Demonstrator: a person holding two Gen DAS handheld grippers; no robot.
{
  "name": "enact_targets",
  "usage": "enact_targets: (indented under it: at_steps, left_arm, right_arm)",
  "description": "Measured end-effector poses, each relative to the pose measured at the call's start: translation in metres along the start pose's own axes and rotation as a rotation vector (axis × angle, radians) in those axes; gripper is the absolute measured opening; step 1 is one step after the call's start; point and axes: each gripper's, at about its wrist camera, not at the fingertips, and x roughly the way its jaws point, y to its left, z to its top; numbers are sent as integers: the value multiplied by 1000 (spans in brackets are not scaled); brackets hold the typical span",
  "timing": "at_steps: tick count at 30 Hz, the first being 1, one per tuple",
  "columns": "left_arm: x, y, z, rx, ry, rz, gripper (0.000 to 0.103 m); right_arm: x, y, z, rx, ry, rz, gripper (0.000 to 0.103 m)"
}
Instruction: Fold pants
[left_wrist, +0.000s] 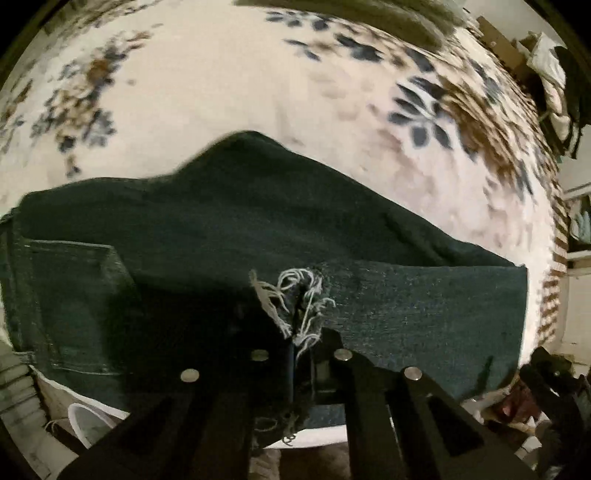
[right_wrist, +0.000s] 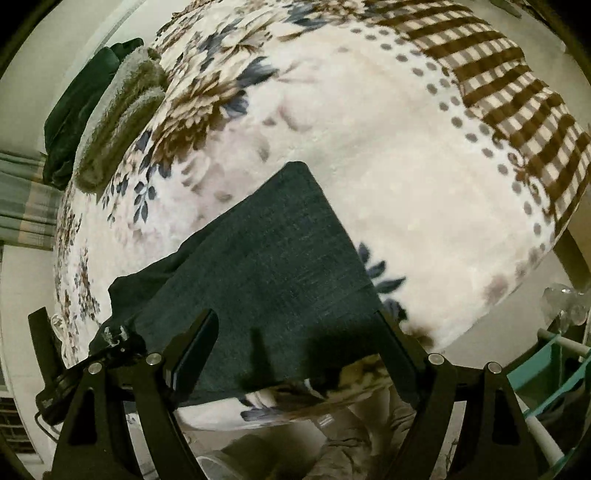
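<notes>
1. The left hand-held gripper (left_wrist: 301, 350) was squeezed tight on the frayed hem (left_wrist: 295, 295) of the dark pants (left_wrist: 258, 221), with white threads sticking out between its fingers.
2. The right hand-held gripper (right_wrist: 299, 343) had its fingers spread wide, holding nothing, and hung just over the near edge of the pants (right_wrist: 266, 266).
3. The pants lay folded on a bed, on top of a cream blanket with flowers (left_wrist: 221, 81).
4. Only the left view showed the back pocket (left_wrist: 70, 295) on the left side and a white cup (left_wrist: 88, 424) down below the bed edge.
5. Only the right view showed a fuzzy grey folded blanket (right_wrist: 122, 122) and a dark green cloth (right_wrist: 81, 107) at the far left edge of the bed, the brown checked border (right_wrist: 517, 110) of the blanket (right_wrist: 406, 184), and a teal shelf (right_wrist: 546, 365) beside the bed.
6. The near edge of the pants sat close to the bed's near edge.
7. Beyond the pants, a wide stretch of blanket lay bare up to the far edges.
</notes>
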Motion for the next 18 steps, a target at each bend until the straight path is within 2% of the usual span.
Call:
enact_targets:
  at_steps: [2,5,6,10,12,17,18]
  left_arm:
    - [3,9,4,-38,25,-42,4]
    - [-6,22,8,-102,43,-64,12]
    - [-14,27,8,-121,40,-58,18]
    - [-59,44,1,-205,-61,-53,30]
    - [-64,45,1,-234,-58,-78,31]
    - [-32,21,-5,-156,31,-68,30]
    - [-20,13,-5,-115,53,-45,30]
  right_arm:
    - [3,4,1,-4,10,5,87]
    - [6,9,1,-21,19,8,87]
    - [7,11,1,-27,22,7,87]
    - [10,13,2,-35,36,8,87]
    - [12,14,3,-36,42,7,87]
    - [17,20,5,-42,58,13,87]
    - [18,22,5,-45,61,16,87]
